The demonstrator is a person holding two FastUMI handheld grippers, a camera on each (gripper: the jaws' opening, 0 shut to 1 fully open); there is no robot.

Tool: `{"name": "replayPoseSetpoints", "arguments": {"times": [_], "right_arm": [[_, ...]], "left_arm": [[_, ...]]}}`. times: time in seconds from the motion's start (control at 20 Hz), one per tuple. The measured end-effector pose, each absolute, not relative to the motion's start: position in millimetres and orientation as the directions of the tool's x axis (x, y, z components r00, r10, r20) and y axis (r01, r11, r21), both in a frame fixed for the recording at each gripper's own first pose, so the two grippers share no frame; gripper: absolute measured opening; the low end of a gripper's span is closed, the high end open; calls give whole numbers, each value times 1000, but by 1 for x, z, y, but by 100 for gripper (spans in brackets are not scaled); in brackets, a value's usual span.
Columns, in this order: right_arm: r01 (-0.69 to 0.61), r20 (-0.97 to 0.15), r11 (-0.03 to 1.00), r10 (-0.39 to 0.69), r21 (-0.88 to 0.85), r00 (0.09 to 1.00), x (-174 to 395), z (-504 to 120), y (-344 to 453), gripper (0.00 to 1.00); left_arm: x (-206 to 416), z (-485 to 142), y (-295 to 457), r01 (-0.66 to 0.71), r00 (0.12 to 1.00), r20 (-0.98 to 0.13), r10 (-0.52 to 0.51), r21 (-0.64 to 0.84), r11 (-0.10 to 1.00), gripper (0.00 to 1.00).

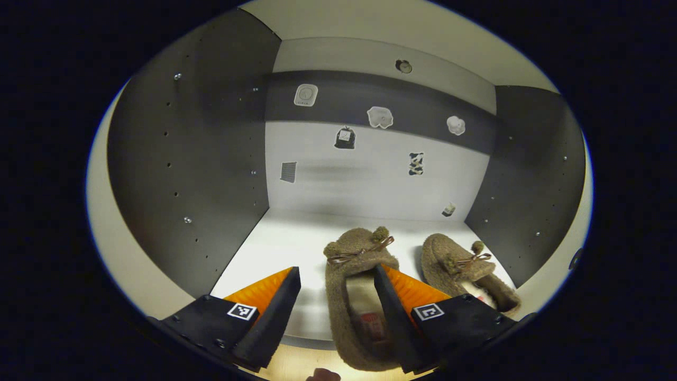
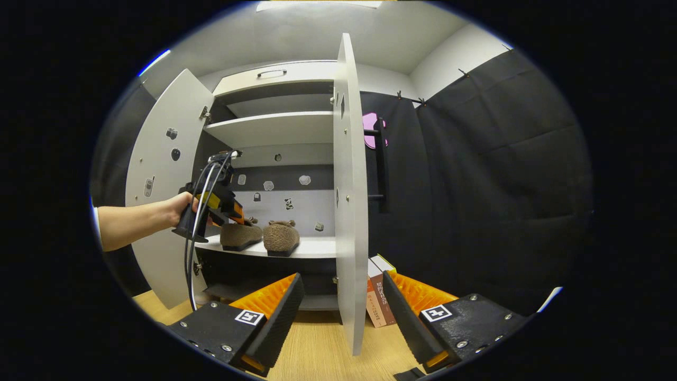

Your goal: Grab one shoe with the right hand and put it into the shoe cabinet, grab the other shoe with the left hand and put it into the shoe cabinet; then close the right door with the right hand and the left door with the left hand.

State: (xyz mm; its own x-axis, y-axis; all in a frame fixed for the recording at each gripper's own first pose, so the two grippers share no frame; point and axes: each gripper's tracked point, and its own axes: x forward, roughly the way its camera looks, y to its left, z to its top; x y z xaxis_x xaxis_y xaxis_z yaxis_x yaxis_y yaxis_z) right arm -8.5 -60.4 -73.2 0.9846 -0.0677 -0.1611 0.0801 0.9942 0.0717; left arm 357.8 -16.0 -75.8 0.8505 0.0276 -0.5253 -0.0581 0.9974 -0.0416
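Two brown fuzzy shoes stand side by side on the white shelf [image 1: 280,248] inside the shoe cabinet, the left shoe [image 1: 355,259] and the right shoe [image 1: 457,264]. My left gripper [image 1: 337,270] is open, with the left shoe's heel end between its fingers, close to the right finger. In the right gripper view a hand holds the left gripper [image 2: 235,214] at the shelf over the left shoe [image 2: 240,235], beside the right shoe [image 2: 280,237]. My right gripper [image 2: 341,278] is open and holds nothing, back from the cabinet. Both the right door [image 2: 346,185] and the left door [image 2: 164,185] stand open.
Dark side walls [image 1: 190,174] close in the shelf compartment, and small stickers dot its back wall [image 1: 370,180]. More shelves [image 2: 275,127] lie above. Books [image 2: 378,299] lean on the wooden floor [image 2: 317,349] by the right door's foot.
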Motion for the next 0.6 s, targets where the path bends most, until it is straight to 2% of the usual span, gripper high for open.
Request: {"name": "replayPoseSetpoints", "arguments": {"times": [0.3, 0.4, 0.6], "right_arm": [[55, -143, 993, -40, 103, 989, -3, -68, -48, 92], [35, -141, 993, -19, 111, 990, -3, -67, -40, 92], [1, -138, 995, 13, 104, 990, -3, -70, -26, 92]], "left_arm": [[287, 17, -34, 61, 950, -304, -69, -37, 997, 95], [253, 25, -32, 77, 963, -257, -85, -42, 996, 99], [181, 10, -23, 64, 976, -205, -70, -39, 997, 95]]}}
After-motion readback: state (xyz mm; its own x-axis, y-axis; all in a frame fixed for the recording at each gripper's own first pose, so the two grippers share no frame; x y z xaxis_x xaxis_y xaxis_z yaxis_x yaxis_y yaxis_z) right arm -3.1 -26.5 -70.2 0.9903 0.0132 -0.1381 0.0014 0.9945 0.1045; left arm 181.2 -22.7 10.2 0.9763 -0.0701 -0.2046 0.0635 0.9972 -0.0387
